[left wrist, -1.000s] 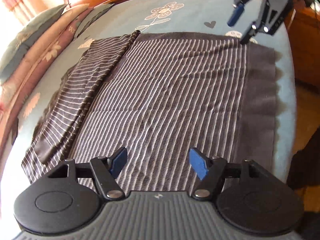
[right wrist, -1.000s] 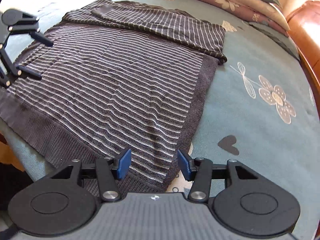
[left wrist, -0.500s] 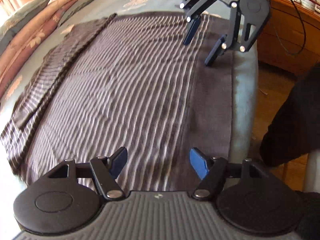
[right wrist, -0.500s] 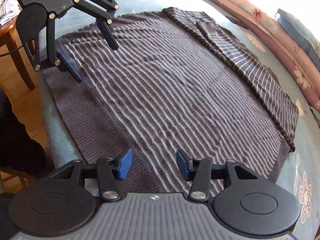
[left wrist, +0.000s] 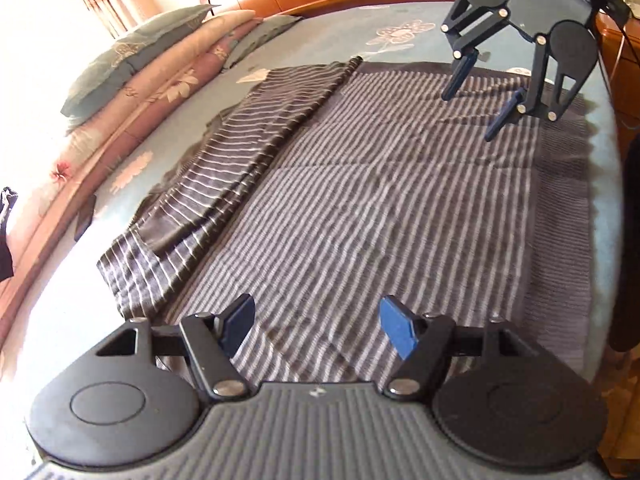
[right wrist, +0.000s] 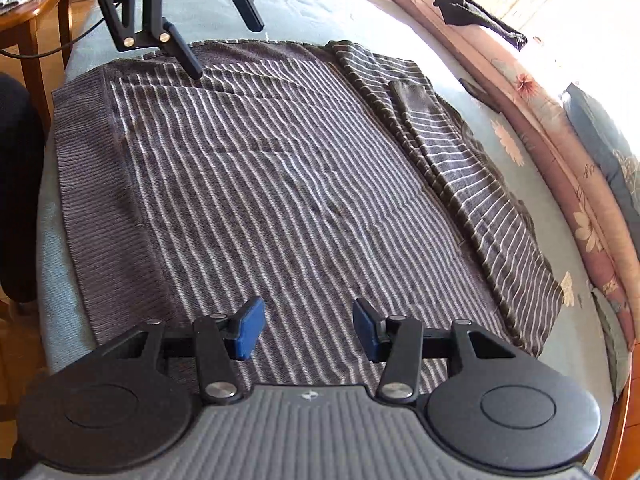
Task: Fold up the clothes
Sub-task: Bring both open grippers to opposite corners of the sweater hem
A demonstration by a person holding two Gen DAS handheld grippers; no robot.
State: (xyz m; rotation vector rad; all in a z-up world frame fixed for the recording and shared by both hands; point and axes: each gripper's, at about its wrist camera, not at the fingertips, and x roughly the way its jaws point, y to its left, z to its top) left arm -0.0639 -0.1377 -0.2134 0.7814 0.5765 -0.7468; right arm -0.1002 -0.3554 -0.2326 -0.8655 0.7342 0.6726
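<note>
- Knit, dark with thin pale stripes: sweater lies flat on the bed, body spread wide, plain ribbed hem band along the edge nearest the bed side.
- Sleeves already folded in a long strip along the far side of the body, toward the pillows.
- Left tongs open, nothing between the pads, hanging over one side edge of the sweater, apart from the cloth as far as visible.
- Right tongs also open and empty, over the opposite side edge; each pair shows in the other's view, above the fabric.
- Handling guess: soft, limp, light to medium weight; the knit probably stretches and sags if lifted from one point. Not fragile, not slippery; ribbing should give grip.
- Best hold, as I judge it: pinch both layers at the two corners of the hem band, one per tongs, lift together so the fold stays square.
- Risk: catching only the top layer, or dragging the folded sleeves out of place.
</note>
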